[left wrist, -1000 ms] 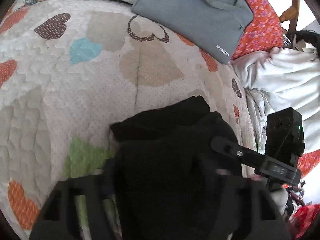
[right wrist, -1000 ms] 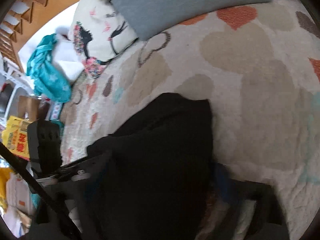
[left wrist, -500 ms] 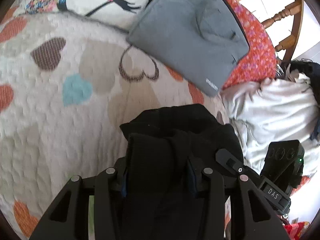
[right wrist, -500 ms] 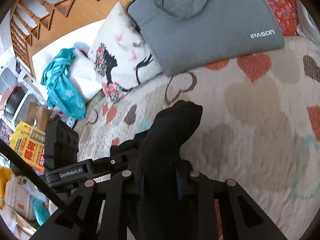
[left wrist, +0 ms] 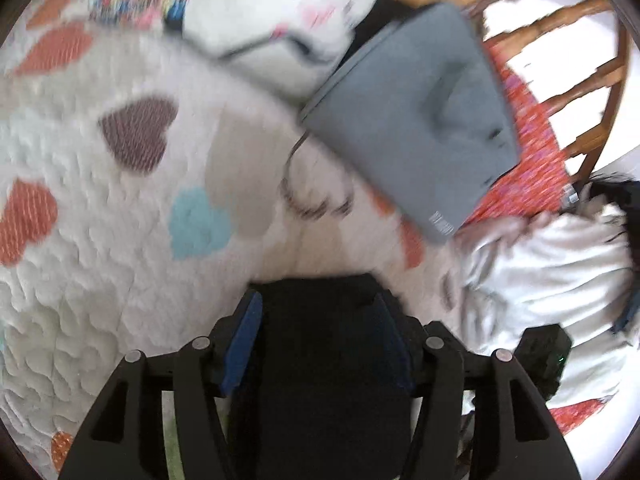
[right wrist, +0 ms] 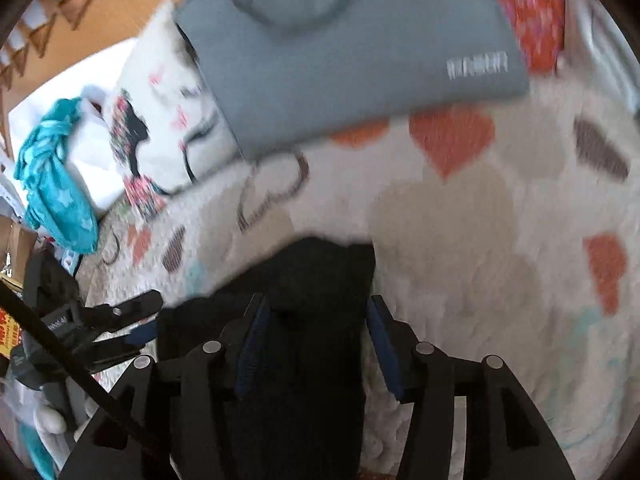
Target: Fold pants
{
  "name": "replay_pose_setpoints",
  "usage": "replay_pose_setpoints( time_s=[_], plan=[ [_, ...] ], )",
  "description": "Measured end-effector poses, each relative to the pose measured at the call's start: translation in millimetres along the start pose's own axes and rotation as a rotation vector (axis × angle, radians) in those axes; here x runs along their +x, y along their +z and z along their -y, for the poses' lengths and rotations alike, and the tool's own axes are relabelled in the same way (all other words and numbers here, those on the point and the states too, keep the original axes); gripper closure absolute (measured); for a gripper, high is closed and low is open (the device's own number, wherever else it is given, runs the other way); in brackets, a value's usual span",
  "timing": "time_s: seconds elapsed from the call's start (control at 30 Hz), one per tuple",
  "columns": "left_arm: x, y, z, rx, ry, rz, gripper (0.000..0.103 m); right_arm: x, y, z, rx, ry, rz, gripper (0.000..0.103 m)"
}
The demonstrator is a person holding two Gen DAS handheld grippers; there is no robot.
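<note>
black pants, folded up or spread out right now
Bunched, not spread: the black pants sit as a compact dark wad between the left gripper fingers, and likewise in the right gripper.

Both wrist cameras looked forward and down along their own fingers, close above the heart-print quilt (left wrist: 120, 240), each motion-blurred. The left wrist view faced the grey bag (left wrist: 416, 120) from its lower left, with a wooden chair (left wrist: 592, 80) beyond the bag on the right. The right wrist view faced the same grey bag (right wrist: 352, 48) from below, the printed pillow (right wrist: 168, 120) to the bag's left. Both views shared the bag, the pillow (left wrist: 280, 12) and the quilt (right wrist: 460, 208) before it.
</note>
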State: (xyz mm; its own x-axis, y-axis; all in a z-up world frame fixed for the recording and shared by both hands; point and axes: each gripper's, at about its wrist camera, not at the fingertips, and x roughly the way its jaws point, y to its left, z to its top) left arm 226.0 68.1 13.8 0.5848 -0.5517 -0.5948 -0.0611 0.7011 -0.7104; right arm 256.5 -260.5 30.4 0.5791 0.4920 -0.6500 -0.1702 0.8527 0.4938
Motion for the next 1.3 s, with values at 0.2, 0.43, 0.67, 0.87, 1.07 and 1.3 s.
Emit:
replay_pose_setpoints(
  time_s=[0.2, 0.43, 0.67, 0.87, 1.07, 1.3],
  plan=[
    [31, -12, 13, 0.034, -0.046, -0.071, 0.046, 15, 7, -3, 0.110, 0.304, -0.034, 0.032],
    [52, -16, -11, -0.032, -0.014, -0.102, 0.046, 54, -2, 31, 0.277, 0.270, -0.079, 0.033],
    [29, -14, -13, -0.055, -0.038, -0.086, 0.046, 28, 3, 31, 0.256, 0.106, 0.016, 0.030],
    [-4, -32, -4, -0.029, -0.040, -0.064, 0.045, -7, -12, 5, 0.188, 0.197, -0.055, 0.029],
    [4, -64, -34, -0.111, 0.006, -0.136, 0.045, -30, -63, 5, 0.267, 0.307, -0.185, 0.027],
    [1, -72, -28, -0.038, 0.085, -0.127, 0.045, -26, -84, 29, 0.323, 0.295, -0.216, 0.027]
  ],
)
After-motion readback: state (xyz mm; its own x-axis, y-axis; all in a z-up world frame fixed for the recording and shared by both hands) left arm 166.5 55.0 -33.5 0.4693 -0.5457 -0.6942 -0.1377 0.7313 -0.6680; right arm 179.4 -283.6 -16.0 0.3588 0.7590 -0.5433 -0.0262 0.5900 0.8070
